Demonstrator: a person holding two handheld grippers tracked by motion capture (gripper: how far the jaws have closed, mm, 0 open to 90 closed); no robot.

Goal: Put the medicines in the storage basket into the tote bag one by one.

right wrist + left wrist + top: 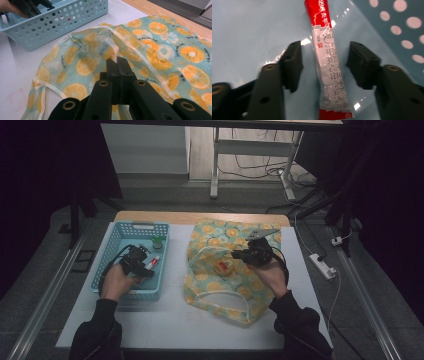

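1. Blue basket (111, 251): stands on the left of the table (170, 320).
2. Left gripper (145, 268): inside the basket, jaws spread apart on either side of the red-and-white tube (329, 67), which lies on the basket floor.
3. Orange-print bag (220, 270): lies right of the basket.
4. Right gripper (117, 75): jaws pressed together, pinching the bag's fabric.

Tube (154, 262) lies in the basket (116, 240), left of the bag (220, 232) on the table (170, 315)
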